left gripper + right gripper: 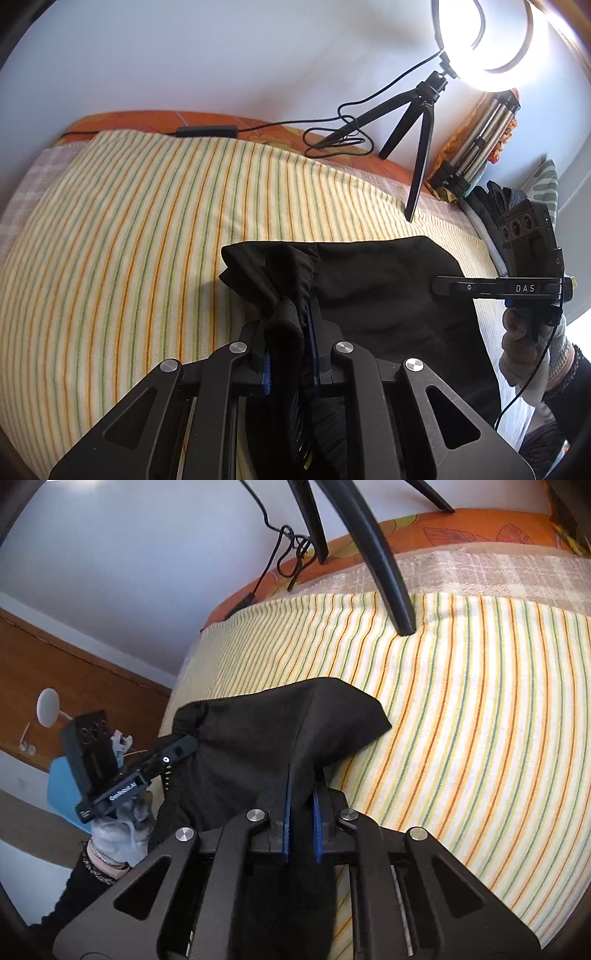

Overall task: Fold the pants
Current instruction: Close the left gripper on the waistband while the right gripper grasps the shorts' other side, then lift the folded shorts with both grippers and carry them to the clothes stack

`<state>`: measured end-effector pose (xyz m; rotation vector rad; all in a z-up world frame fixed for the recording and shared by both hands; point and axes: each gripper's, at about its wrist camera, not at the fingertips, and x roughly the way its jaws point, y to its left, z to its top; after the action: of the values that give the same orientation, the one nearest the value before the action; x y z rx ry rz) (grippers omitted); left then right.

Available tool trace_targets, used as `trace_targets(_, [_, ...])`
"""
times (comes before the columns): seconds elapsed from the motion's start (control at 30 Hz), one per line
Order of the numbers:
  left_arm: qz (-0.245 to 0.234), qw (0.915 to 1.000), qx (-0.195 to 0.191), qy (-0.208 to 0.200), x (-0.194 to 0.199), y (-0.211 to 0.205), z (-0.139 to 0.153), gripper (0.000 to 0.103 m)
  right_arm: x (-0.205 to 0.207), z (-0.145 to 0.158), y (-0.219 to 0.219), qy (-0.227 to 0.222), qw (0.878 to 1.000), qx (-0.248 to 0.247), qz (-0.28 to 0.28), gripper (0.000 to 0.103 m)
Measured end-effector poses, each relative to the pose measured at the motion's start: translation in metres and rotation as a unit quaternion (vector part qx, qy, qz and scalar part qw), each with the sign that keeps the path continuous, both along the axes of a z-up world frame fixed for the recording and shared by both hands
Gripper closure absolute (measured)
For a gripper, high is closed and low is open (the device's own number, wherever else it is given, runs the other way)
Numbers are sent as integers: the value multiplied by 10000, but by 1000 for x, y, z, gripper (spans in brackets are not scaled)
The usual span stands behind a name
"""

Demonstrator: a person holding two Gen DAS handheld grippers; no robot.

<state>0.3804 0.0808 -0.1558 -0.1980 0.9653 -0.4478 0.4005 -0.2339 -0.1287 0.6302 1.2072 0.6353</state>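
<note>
While pants (388, 295) bunch | left gripper (290, 354), right gripper (303, 823) jaws clamped, fabric hiding fingertips

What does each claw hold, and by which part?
Both grip the black pants: left claw on the bunched elastic waistband, right claw on a fabric edge.

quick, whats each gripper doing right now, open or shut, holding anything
Left gripper: shut on a bunched edge of the black pants.
Right gripper: shut on another part of the black pants.
</note>
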Motion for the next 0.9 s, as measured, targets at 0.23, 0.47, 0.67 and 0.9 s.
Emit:
trace_targets(0.23, [-38,9991,63,-406,-18,-6,31,91,-20,41,-2,-688,9975,-181,27,93])
trace_targets(0.47, [-180,9949,216,-971,-52,-14,76,91,-54,99,-5,-1447,9877,-574,147,93])
trace_targets(0.67, [-334,9910,93,-1292,-73,-26,105,92,-80,142,-15,-1895,9785,-810,61,94])
trace_targets(0.9, [-615,9857,-58,-1568,-82,-54,130,92,-110,176,-40,-2281,9667,-1156,-111,94])
